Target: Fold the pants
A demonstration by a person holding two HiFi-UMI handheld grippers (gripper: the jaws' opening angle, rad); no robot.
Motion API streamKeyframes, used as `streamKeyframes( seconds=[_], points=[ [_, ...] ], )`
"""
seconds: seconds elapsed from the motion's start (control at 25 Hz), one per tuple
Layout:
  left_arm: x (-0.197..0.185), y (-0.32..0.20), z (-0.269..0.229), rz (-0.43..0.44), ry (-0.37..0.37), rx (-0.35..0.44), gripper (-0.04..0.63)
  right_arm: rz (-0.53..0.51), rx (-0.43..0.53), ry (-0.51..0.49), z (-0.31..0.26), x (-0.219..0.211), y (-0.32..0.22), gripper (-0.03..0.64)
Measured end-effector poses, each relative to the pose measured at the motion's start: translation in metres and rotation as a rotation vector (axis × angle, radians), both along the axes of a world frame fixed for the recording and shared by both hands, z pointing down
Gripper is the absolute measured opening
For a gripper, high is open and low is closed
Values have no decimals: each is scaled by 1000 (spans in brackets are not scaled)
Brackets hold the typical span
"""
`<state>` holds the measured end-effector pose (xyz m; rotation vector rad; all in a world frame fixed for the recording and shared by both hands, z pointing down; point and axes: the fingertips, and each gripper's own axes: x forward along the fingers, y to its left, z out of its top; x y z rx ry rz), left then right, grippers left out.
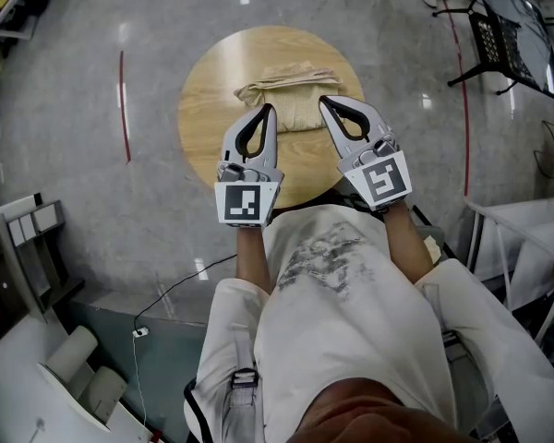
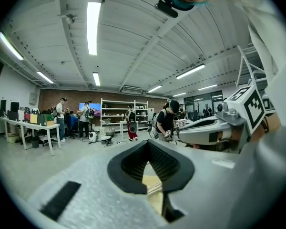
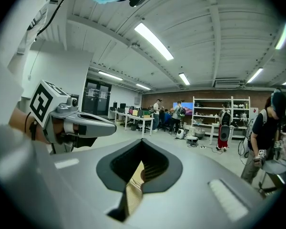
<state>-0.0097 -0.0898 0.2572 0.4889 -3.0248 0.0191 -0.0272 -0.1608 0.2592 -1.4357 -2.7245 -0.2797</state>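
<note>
pants (image 1: 291, 98): beige, folded into a compact stack with a looser layer on top. They lie flat on the far half of the table.
table (image 1: 203, 118): round, light wood top, standing on grey polished floor (image 1: 74, 192).
left gripper (image 1: 267, 111): jaws pressed fully together, nothing between them. It is held about level. From the head view its tip lines up with the near left edge of the pants. Cannot tell if it touches them.
right gripper (image 1: 325, 102): jaws likewise fully together and empty. Its tip is at the near right edge of the pants, contact also unclear.
spacing: the 2 grippers are side by side and apart, tips angled slightly toward each other.
marker cubes (image 1: 247, 201): 1 at the rear of each gripper, facing up toward the head camera.
gripper views: each looks out level across the room, with the other gripper off to the side. A strip of tan shows through the opening behind the closed tips, table or pants, cannot tell which.
person: white shirt (image 1: 351, 321), both forearms stretched forward over the table's near edge.
floor marks: red arc (image 1: 123, 100) curving round the table.
black chair (image 1: 499, 44): upper right, well apart from the table.
background: several people (image 2: 164, 120) standing, shelving (image 2: 119, 109) by the back wall, strip lights (image 2: 93, 27) on the ceiling.
</note>
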Motion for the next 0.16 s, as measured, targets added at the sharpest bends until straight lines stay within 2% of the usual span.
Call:
streamKeyframes(
  seconds=[0.16],
  points=[
    [0, -1, -1, -9, 14, 13, 8, -4, 5, 8, 1, 0, 0, 6]
  ],
)
